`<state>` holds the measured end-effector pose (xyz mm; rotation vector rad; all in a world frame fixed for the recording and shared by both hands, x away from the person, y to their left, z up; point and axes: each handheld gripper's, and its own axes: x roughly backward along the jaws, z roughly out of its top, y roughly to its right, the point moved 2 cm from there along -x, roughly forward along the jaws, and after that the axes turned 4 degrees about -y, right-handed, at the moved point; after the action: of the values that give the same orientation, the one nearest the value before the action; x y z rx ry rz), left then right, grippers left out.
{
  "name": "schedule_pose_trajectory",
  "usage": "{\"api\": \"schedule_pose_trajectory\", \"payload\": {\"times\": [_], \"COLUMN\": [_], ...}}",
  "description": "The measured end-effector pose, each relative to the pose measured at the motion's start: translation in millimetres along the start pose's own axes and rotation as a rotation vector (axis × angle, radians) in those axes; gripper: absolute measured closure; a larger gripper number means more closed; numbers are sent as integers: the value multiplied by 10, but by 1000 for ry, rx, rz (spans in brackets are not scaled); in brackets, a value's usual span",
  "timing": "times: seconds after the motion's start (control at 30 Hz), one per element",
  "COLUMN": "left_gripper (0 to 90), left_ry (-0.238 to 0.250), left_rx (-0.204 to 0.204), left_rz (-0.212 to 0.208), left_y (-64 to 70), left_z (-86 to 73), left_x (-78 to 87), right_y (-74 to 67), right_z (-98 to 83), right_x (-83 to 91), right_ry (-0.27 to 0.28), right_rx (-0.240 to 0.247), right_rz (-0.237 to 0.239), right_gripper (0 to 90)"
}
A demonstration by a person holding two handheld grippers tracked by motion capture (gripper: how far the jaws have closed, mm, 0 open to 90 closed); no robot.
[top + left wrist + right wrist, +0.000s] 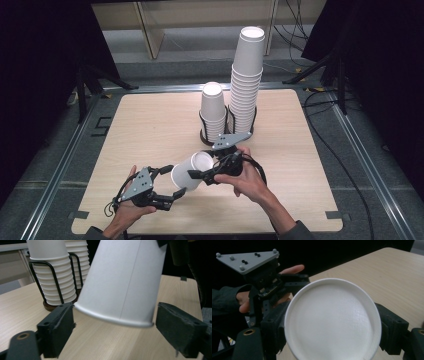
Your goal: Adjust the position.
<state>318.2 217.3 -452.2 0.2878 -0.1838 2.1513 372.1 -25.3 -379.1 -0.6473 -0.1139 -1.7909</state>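
A single white paper cup (191,170) lies tilted in the air over the table's near middle, mouth up and to the right. My right gripper (202,164) is shut on it near the rim; in the right gripper view the cup's round mouth (332,322) sits between both jaws of that gripper (332,326). My left gripper (172,184) is open, its jaws straddling the cup's base (115,315). In the left gripper view of the left gripper (115,322), the left pad (58,327) is at the base's edge and the right pad (178,326) stands slightly off it.
Two stacks of white cups stand in black wire holders at the table's far middle: a short stack (213,111) and a tall one (246,75). Both stacks (53,277) are just behind the held cup. The wooden table (150,125) has metal rails around it.
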Motion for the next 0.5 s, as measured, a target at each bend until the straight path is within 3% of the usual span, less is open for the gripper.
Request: {"api": "schedule_pose_trajectory", "payload": {"times": [0.1, 0.27, 0.43, 0.5], "left_gripper": [145, 145, 145, 145], "left_ry": [20, 55, 42, 39], "left_rx": [43, 86, 91, 92], "left_rz": [-4, -9, -13, -20], "left_y": [-22, -50, -43, -31], "left_z": [6, 16, 8, 4], "left_x": [13, 29, 22, 6], "right_y": [62, 119, 121, 116], "right_z": [8, -8, -25, -20], "right_x": [66, 120, 80, 70], "right_ry": [41, 48, 77, 84], "right_rx": [0, -18, -61, -51], "right_rz": [-27, -65, -18, -13], "right_gripper": [243, 243, 243, 243]}}
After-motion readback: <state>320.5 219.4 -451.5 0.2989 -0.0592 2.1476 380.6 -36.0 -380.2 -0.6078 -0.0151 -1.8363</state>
